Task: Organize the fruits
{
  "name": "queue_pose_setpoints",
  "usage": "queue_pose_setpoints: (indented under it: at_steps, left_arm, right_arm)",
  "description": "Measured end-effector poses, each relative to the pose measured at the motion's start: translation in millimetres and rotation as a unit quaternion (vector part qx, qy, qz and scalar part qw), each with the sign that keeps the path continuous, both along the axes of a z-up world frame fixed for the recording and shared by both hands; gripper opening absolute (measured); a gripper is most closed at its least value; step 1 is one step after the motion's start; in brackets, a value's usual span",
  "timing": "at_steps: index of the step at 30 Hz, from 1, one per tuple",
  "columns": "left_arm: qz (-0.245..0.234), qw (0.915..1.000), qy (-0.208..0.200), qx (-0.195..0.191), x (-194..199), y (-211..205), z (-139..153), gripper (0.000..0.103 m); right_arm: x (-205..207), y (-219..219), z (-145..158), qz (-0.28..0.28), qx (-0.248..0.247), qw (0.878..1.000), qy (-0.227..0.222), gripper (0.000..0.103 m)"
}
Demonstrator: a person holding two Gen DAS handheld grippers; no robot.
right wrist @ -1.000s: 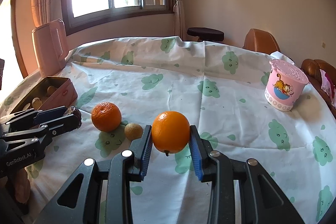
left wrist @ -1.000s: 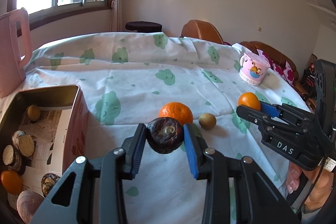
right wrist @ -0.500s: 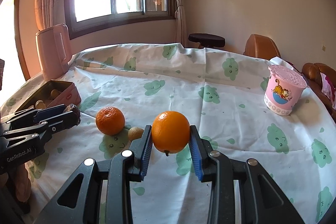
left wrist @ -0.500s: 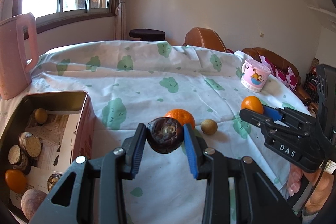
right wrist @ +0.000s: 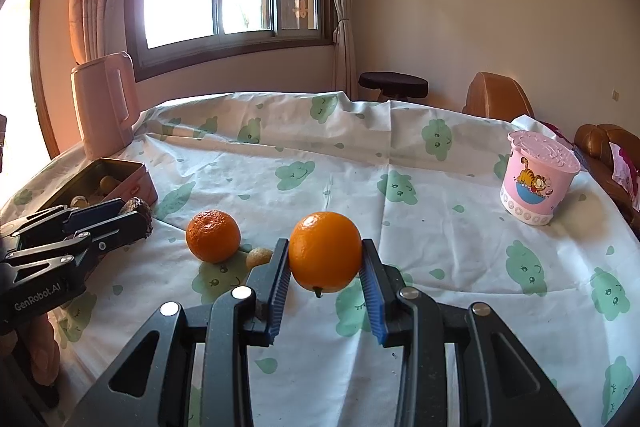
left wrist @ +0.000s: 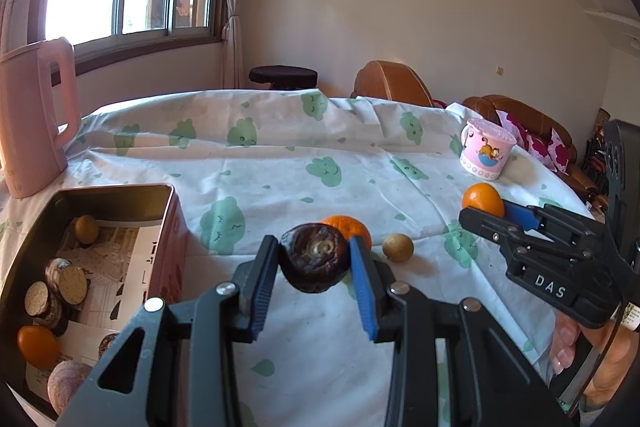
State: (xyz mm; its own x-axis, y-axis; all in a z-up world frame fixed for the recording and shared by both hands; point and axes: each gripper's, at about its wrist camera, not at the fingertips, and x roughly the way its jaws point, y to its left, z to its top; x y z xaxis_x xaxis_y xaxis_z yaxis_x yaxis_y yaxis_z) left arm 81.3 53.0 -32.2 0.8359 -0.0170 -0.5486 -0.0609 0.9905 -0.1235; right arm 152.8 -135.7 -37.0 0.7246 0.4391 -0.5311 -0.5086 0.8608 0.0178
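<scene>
**Both claws loaded, box is the likely stop**

The left gripper (left wrist: 314, 261) is clamped on a dark brown wrinkled fruit (left wrist: 314, 257), pads pressing its two sides, held off the tablecloth (left wrist: 280, 167). The right gripper (right wrist: 325, 267) is closed on a smooth orange (right wrist: 325, 251), gripped at its widest part w/ the stem end pointing down; that probably keeps a round thing from rolling out. In the left view the orange shows at the tip of the right gripper, up in the air, well to the right.

The metal box (left wrist: 120, 191) sits at the left gripper's near-left, open top, lined w/ printed paper. Already inside: a small yellowish fruit, a few cut brown rounds, an orange one and a pale round one near the front corner. So it looks like the collecting spot, and the dark fruit is closest to it.

On the cloth, not yet picked up: a bumpy tangerine (right wrist: 213, 235) and, just beside it, a small tan fruit (right wrist: 258, 257). Both lie between the two grippers, approx. mid-table.

A pink pitcher (left wrist: 34, 115) stands behind the box; a pink cup (right wrist: 538, 183) w/ a cartoon cat stands far right, apart from the fruit.

Judgement: task is partway. Next the left load wants a free patch in the box, since the front end is crowded.
</scene>
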Motion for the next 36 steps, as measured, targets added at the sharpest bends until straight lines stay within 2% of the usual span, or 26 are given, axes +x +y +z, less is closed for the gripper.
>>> queue_pose_setpoints:
  at_steps: [24, 36]
  left_arm:
    - [0.012, 0.9983, -0.042, 0.038, -15, -10, 9, 0.038]
    - [0.021, 0.9970, -0.063, 0.040, -22, -9, 12, 0.038]
  right_arm:
    - [-8, -4, 5, -0.002, 0.009, 1.000, -0.023, 0.036]
    - [-14, -5, 8, -0.003, 0.010, 0.999, -0.042, 0.036]
